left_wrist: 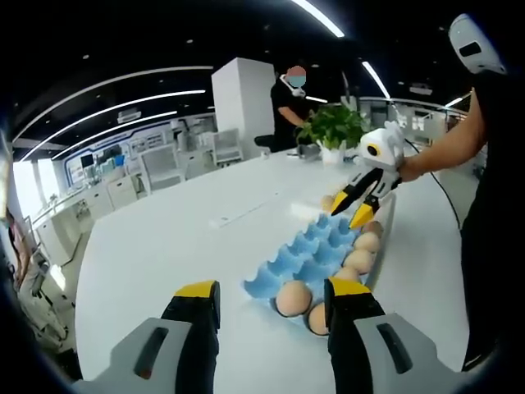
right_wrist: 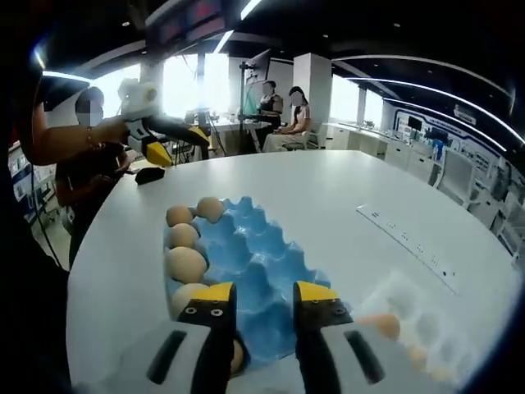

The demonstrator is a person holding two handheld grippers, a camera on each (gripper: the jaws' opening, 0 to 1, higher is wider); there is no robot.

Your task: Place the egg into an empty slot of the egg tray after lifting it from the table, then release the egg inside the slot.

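Eggs (right_wrist: 186, 264) sitting along the blue tray (right_wrist: 254, 271) edge — right gripper (right_wrist: 264, 305) partly hiding one, both grippers' jaws apart, empty.

No legible text, label, brand, number or sign is showing anywhere around the blue egg tray (left_wrist: 316, 254), in the left or right gripper view.

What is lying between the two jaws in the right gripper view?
Blue egg tray surface, its empty cups, shows in the gap between the open right gripper jaws; nothing is held.
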